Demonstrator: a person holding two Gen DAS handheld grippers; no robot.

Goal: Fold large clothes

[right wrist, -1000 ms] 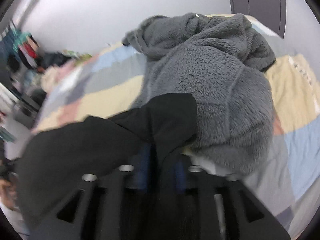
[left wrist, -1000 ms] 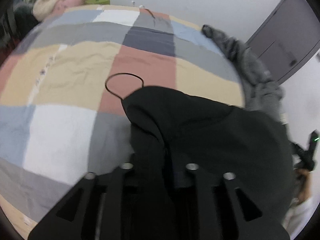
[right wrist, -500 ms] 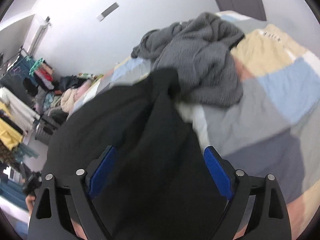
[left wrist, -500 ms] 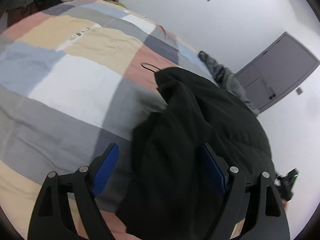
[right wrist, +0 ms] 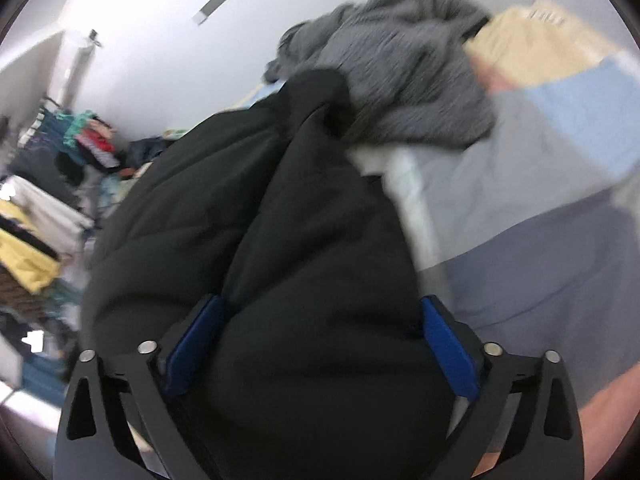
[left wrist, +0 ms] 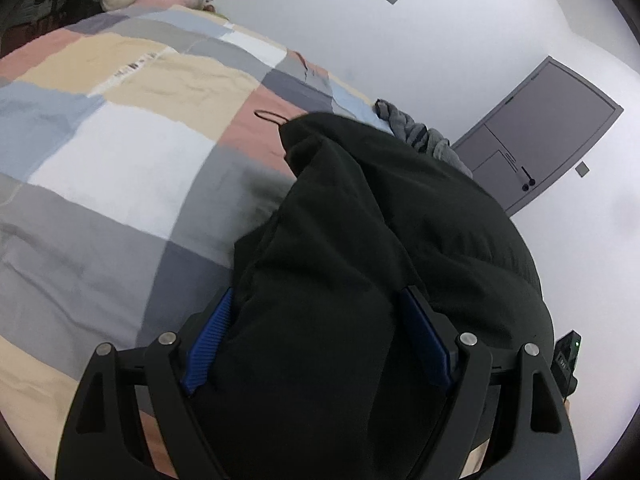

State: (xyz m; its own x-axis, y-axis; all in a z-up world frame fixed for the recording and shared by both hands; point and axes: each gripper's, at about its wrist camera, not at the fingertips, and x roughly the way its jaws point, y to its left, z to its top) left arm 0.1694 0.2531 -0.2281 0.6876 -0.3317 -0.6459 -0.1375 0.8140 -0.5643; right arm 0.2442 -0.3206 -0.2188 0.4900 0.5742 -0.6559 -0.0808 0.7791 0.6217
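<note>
Patchwork bedding (left wrist: pixel 132 152) carries the black padded jacket (left wrist: pixel 360 240), bunched between both tools. Left gripper (left wrist: pixel 316 340) and right gripper (right wrist: pixel 320 344) stand spread wide, cloth between their pads unclamped, probably released for regripping.

Bare quilt (left wrist: pixel 120 168) left (fleece (right wrist: pixel 400 80) right)

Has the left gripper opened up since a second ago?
Yes. The left gripper was pinched on the black garment; now its jaws stand wide apart, with the cloth bunched loosely between them on the patchwork bedspread.
</note>
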